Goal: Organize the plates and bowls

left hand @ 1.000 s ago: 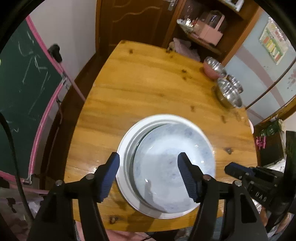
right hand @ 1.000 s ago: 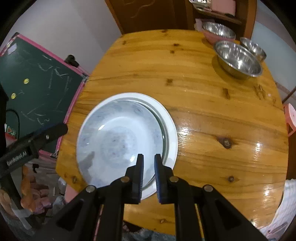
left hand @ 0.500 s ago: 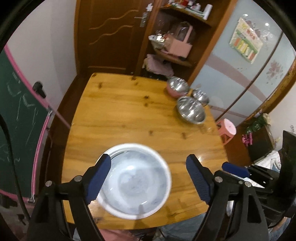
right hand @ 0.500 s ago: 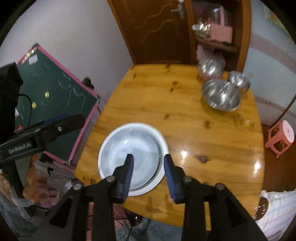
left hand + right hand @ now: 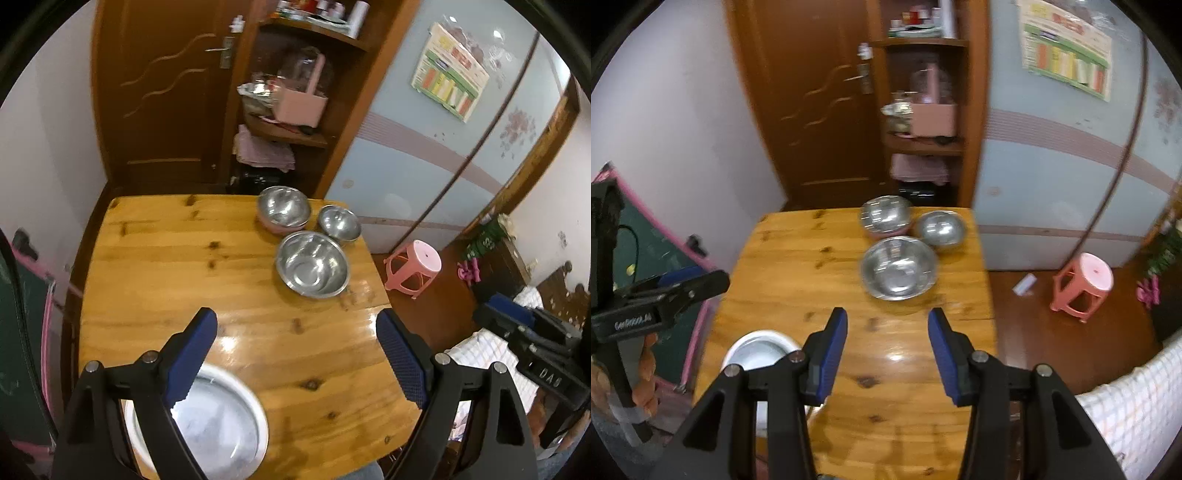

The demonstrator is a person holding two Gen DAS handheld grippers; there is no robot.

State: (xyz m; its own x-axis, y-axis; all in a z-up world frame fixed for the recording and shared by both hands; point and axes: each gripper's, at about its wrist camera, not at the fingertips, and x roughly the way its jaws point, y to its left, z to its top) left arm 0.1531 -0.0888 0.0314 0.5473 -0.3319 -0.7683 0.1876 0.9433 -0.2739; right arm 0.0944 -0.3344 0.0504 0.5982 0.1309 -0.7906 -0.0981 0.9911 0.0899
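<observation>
Pulled up and back from the stacked plates (image 5: 218, 421), left nested at 7 o'clock on the surface (image 5: 258, 325). Left hand-held gripper (image 5: 295, 354) wide and empty; right hand-held gripper (image 5: 888, 350) just opened, empty. Steel bowls (image 5: 312, 264) at 1 o'clock probably next.

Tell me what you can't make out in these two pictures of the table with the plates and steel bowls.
- Plate stack, left wrist view: the left claw's finger covers its left side and blur smears it, so the number of plates is unclear.
- Plate stack, right wrist view: the right claw's finger hides its near half.
- Pink-rimmed bowl: too small to tell whether it is two nested bowls.
- Wall poster: print too small.
</observation>
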